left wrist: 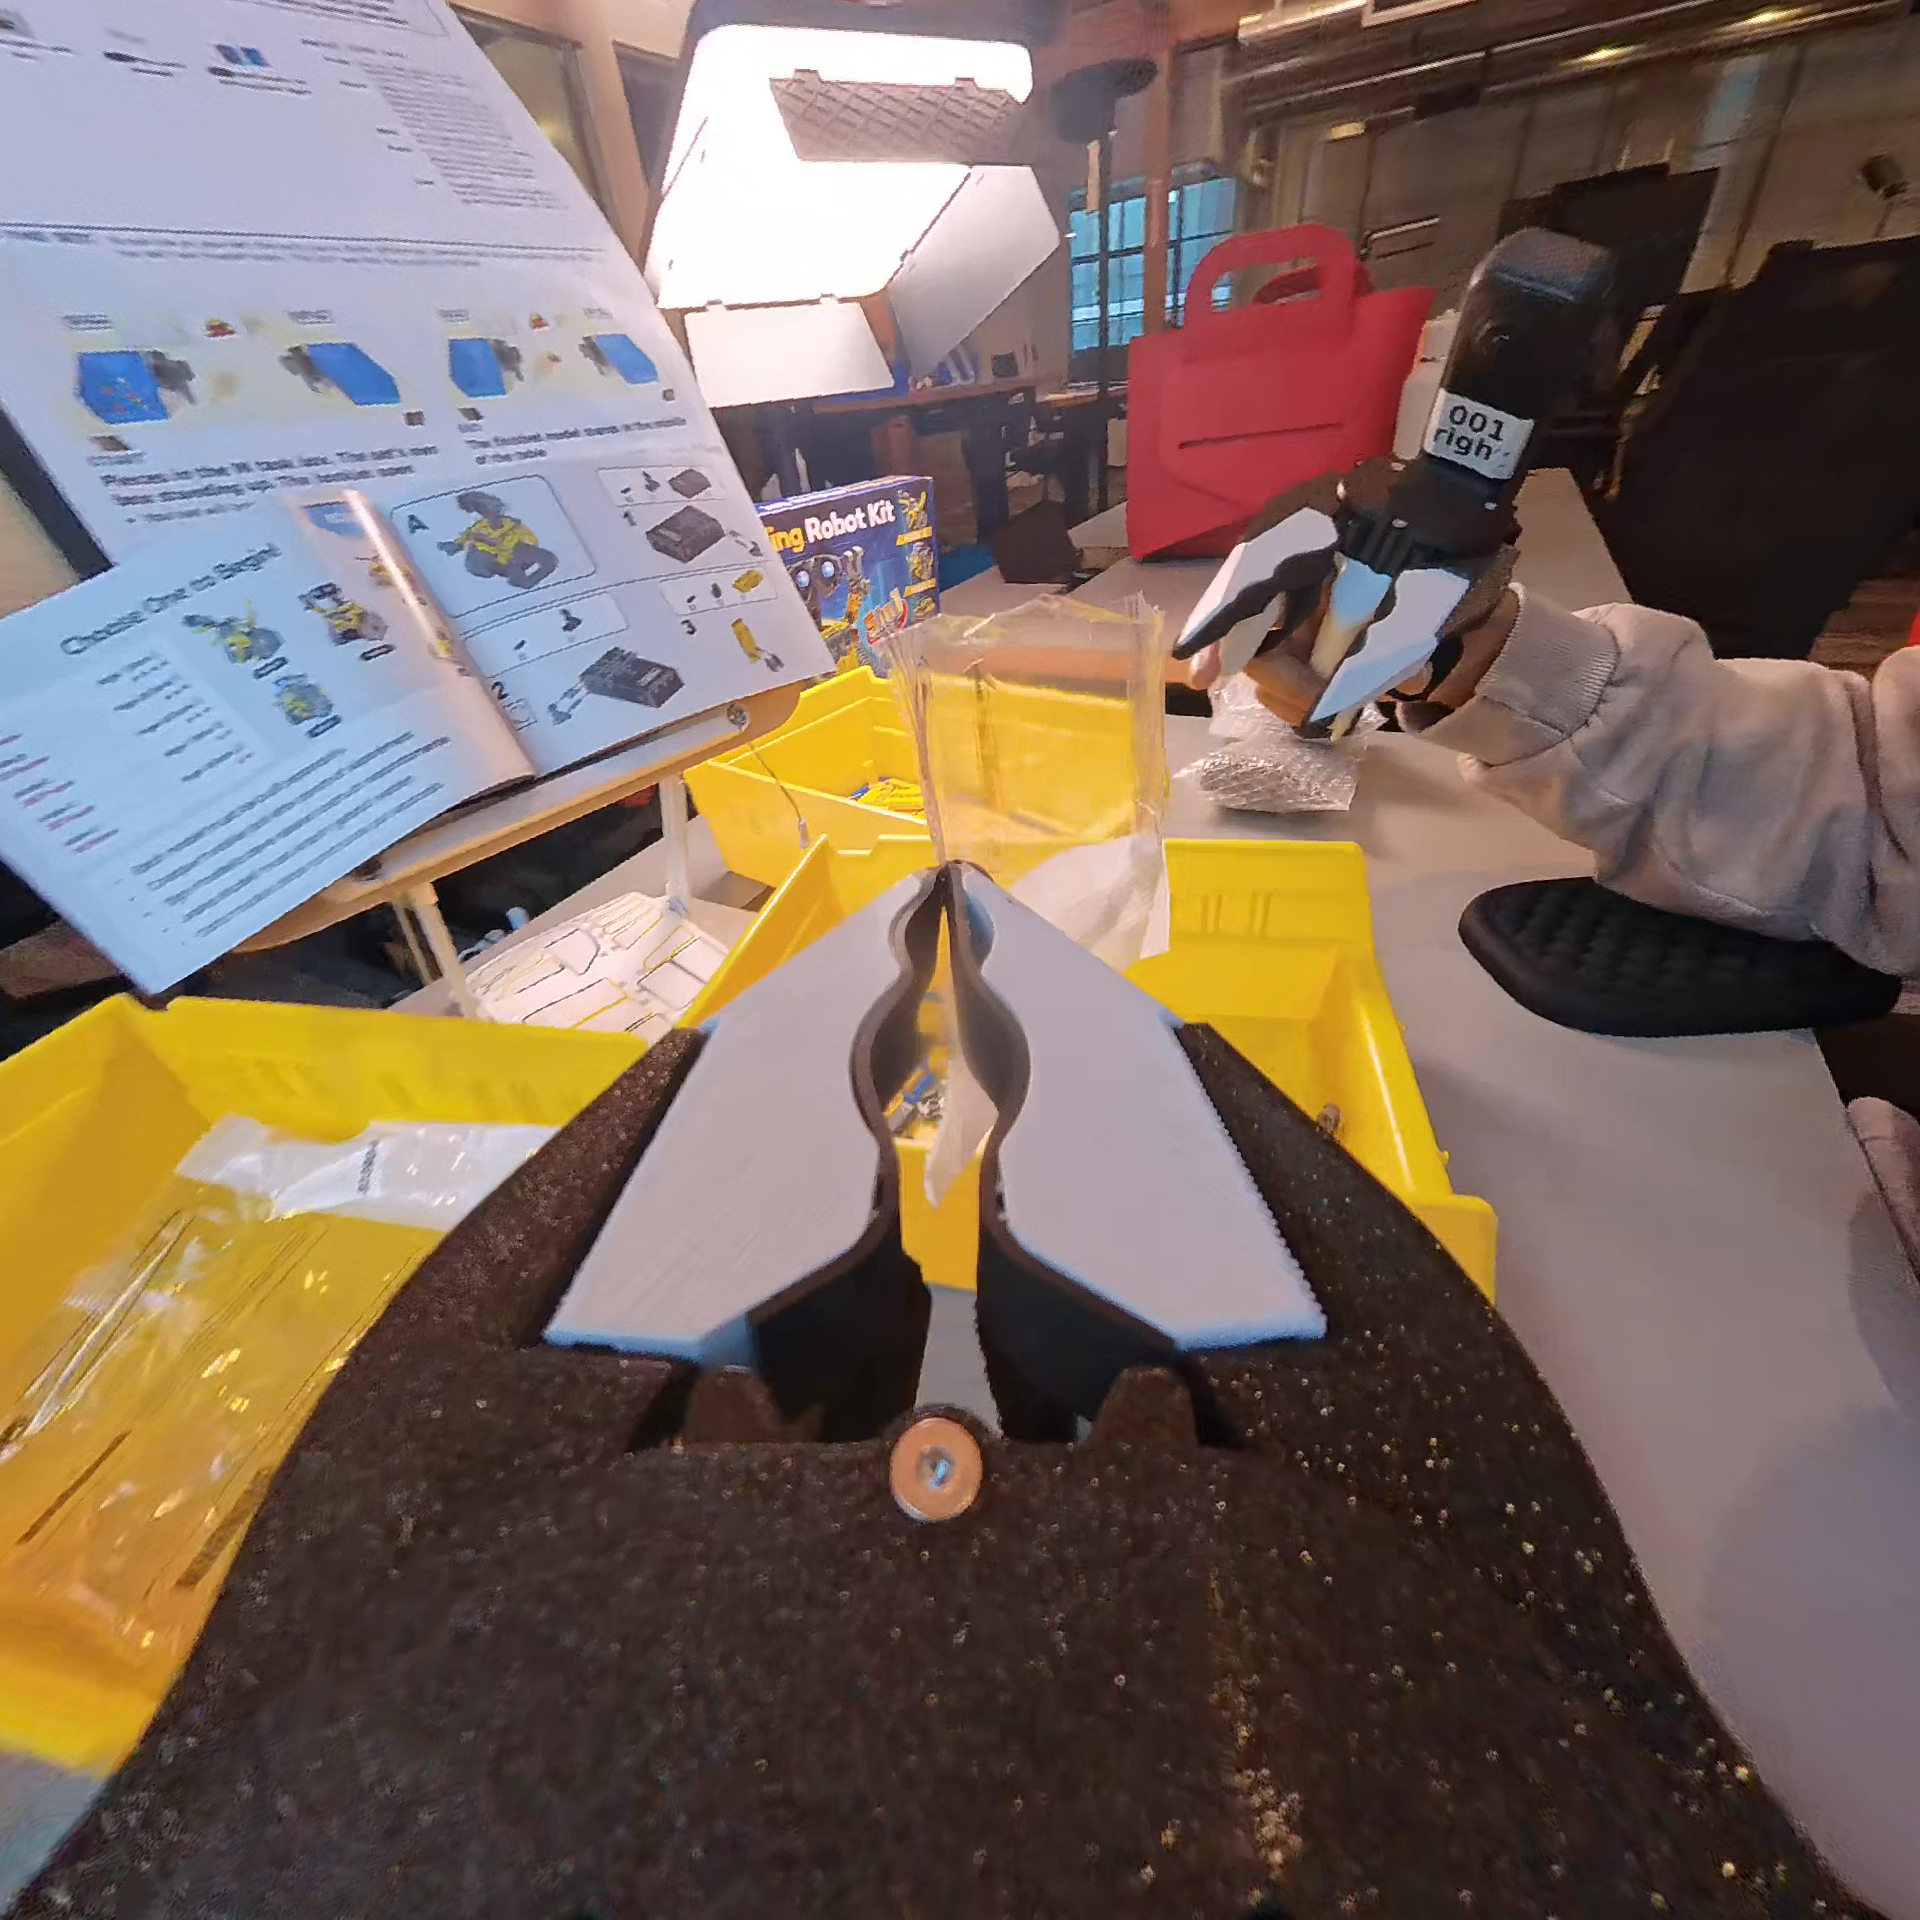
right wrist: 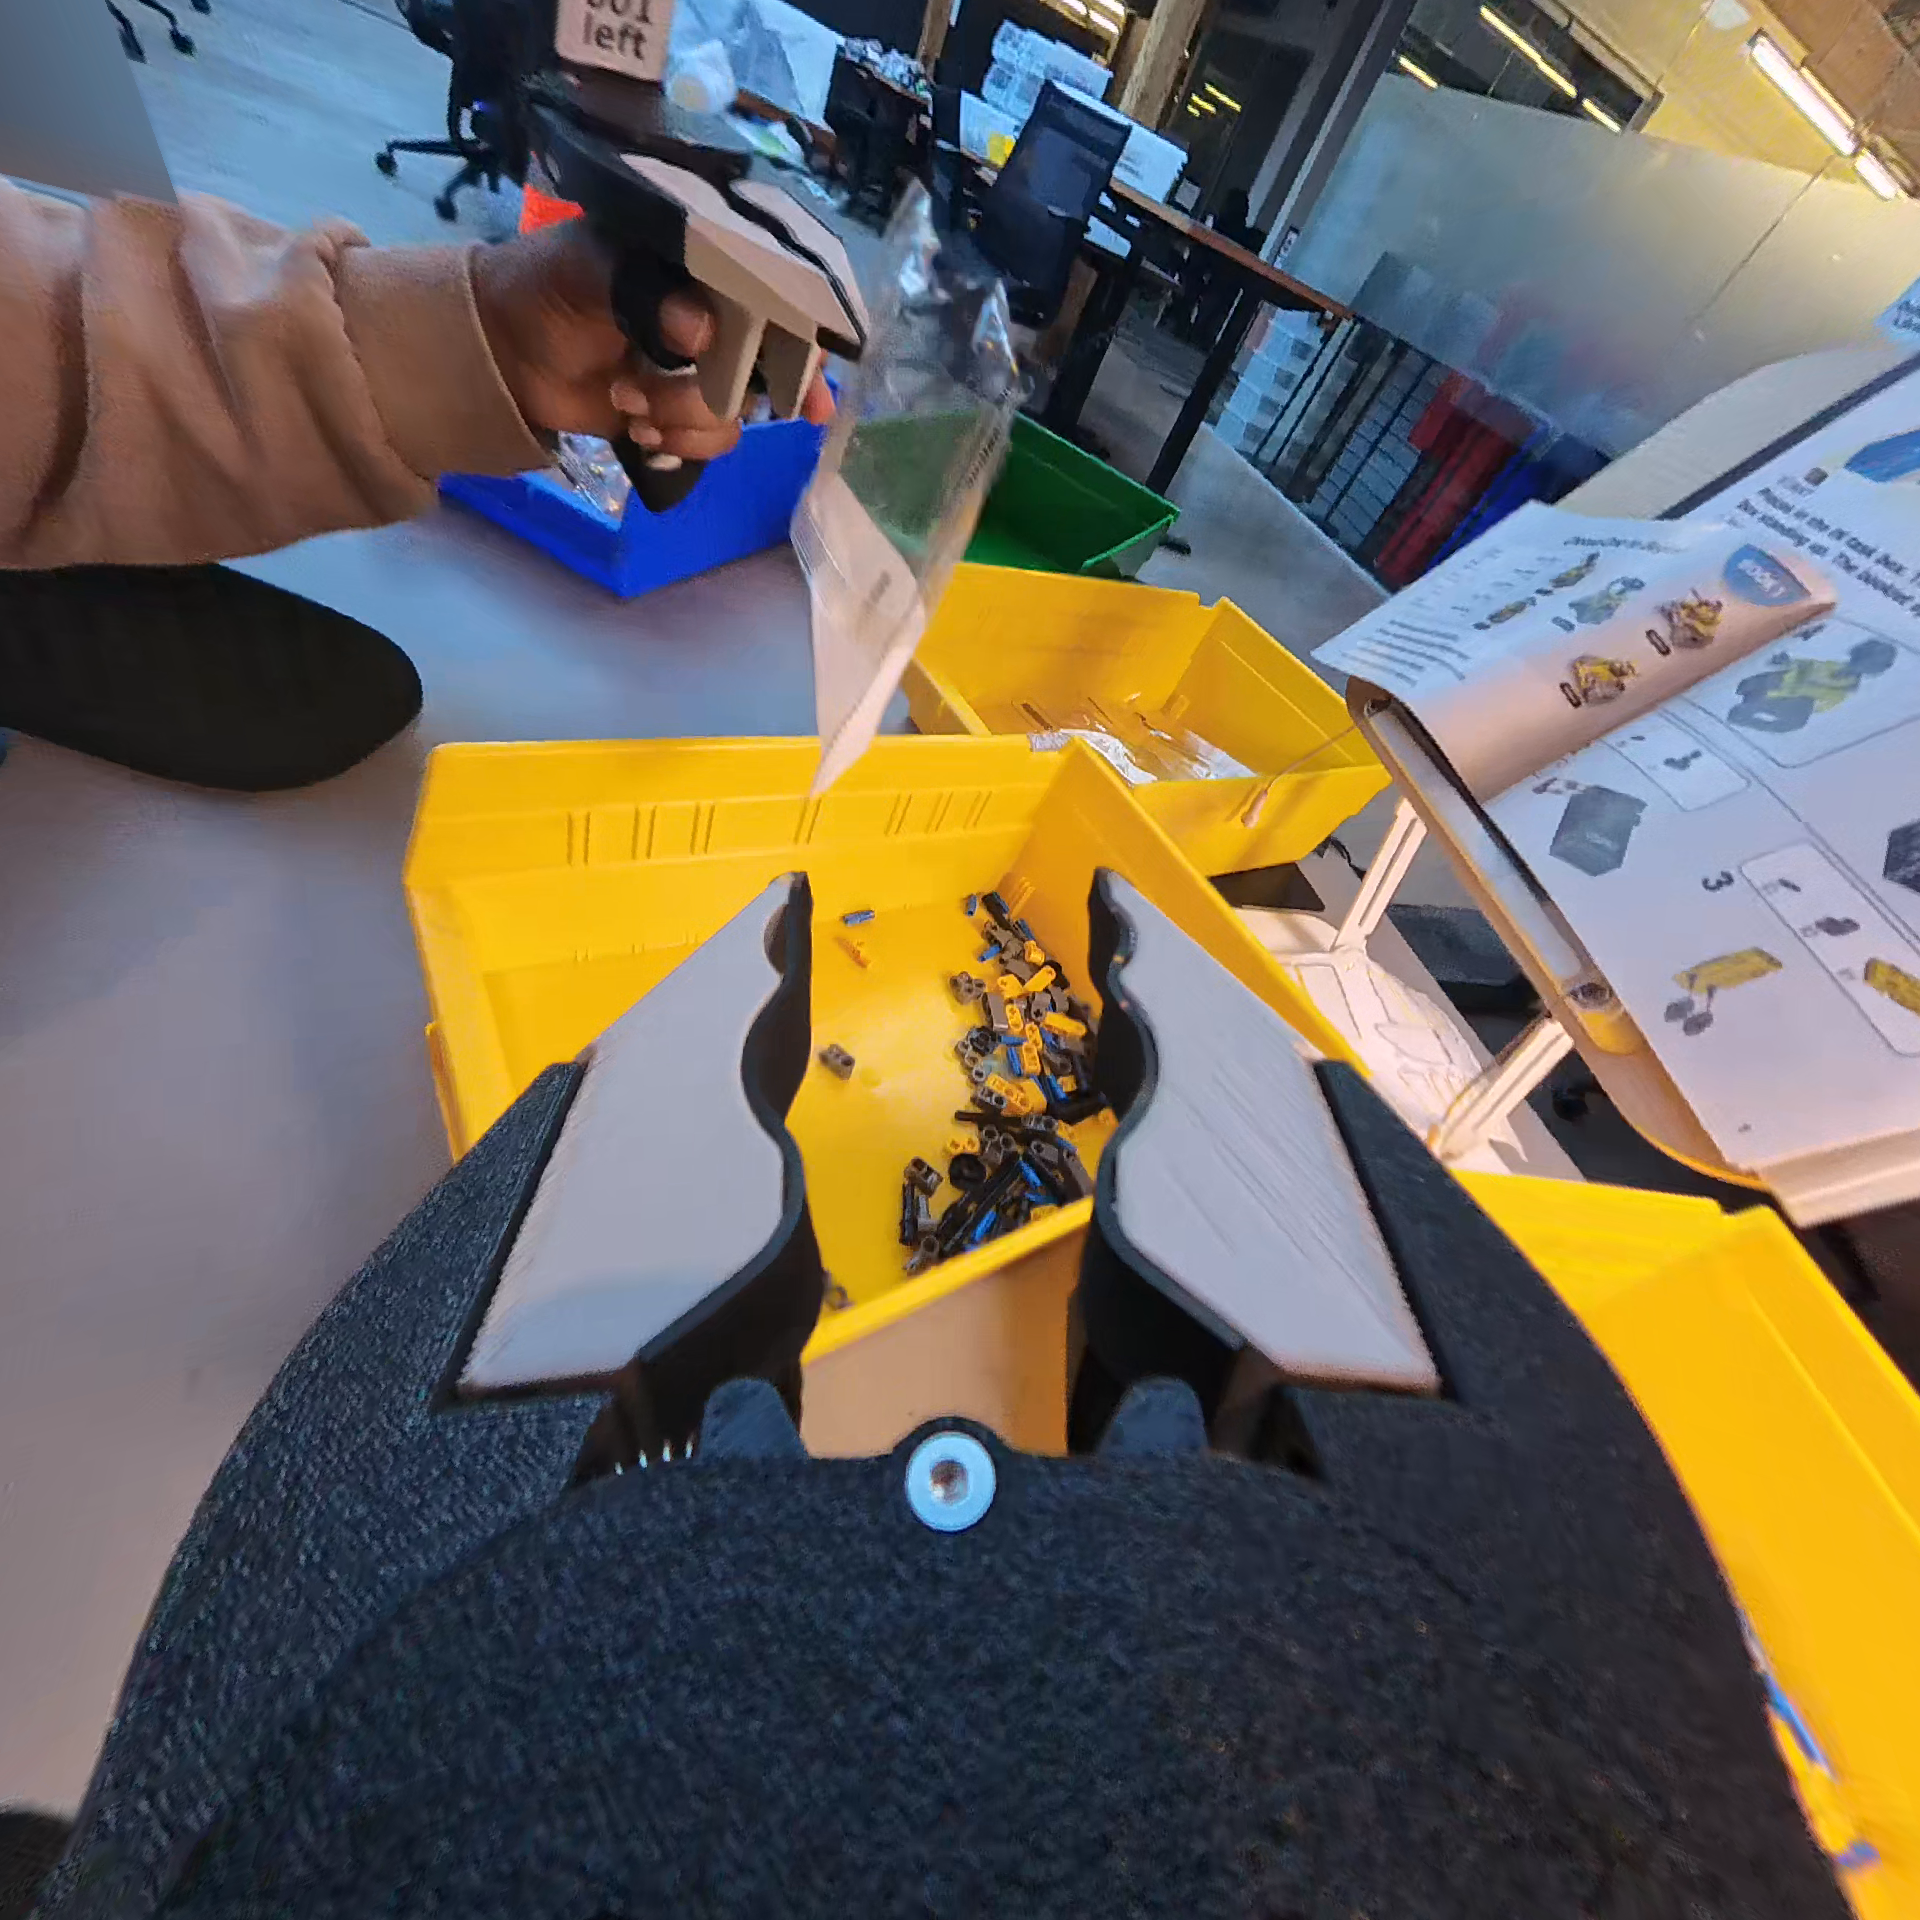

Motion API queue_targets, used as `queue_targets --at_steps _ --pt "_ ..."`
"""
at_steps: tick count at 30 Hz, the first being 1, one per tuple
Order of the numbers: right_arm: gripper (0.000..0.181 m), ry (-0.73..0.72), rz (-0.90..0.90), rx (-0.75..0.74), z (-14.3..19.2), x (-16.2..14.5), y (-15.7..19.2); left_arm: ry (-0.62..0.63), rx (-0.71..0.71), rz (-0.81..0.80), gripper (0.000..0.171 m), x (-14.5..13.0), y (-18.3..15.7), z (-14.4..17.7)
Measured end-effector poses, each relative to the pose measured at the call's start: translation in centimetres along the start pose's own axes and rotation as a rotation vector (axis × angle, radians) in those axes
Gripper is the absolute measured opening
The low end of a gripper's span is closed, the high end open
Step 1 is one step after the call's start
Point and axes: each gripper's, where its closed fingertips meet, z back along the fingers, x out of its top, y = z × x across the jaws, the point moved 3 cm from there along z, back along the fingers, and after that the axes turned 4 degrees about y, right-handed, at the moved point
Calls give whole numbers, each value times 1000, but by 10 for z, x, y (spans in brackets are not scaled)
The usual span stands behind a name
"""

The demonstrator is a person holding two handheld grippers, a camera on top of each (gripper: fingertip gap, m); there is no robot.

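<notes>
The left gripper (left wrist: 948, 883) is pinching a clear plastic bag (left wrist: 1039, 748) between its clenched jaws, holding it in the air above a yellow bin (right wrist: 727, 831). In the right wrist view, the bag (right wrist: 904, 468) is hanging at 12 o'clock, its lower white edge dangling over the bin's far wall, and it looks empty. A person's hand (right wrist: 592, 343) is gripping the left gripper's (right wrist: 842, 332) handle at 11 o'clock.

The right gripper (right wrist: 951, 894) is hovering with its jaws spread wide and gripping nothing, directly over the same bin. Between its fingers a heap of small black, yellow and blue building pieces (right wrist: 1013, 1081) is lying on the bin floor, bunched toward the right wall.

In the left wrist view, the right gripper (left wrist: 1288, 675) is showing at 2 o'clock, above a crumpled bag (left wrist: 1273, 769) on the grey table (left wrist: 1662, 1299).

An open instruction booklet (left wrist: 343, 644) is resting on a stand at 10 o'clock, and another yellow bin (left wrist: 104, 1122) with flat clear bags is sitting at 8 o'clock. A red bag (left wrist: 1268, 384) is standing at 1 o'clock.
</notes>
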Motion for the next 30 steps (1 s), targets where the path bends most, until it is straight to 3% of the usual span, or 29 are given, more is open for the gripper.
queue_targets --at_steps 6,10,13,14,17,23,30 --pt "49 252 -205 -130 19 -65 -19 2 77 102 0 -21 -9 56" --pt "61 242 -501 6 11 -79 -22 -56 67 203 0 -33 -20 72" --pt "64 343 -561 96 -3 -89 -12 -100 24 250 0 -35 -31 75" --pt "60 390 -569 106 -7 -94 -8 -109 17 258 0 -36 -34 75" --pt "26 470 -582 106 -13 -102 3 -114 -8 273 0 -39 -43 73" --pt "19 477 -569 -51 -9 -96 26 -92 46 313 0 -53 -37 77" --pt "29 447 -629 37 12 -77 81 -148 106 378 0 -55 -26 90"
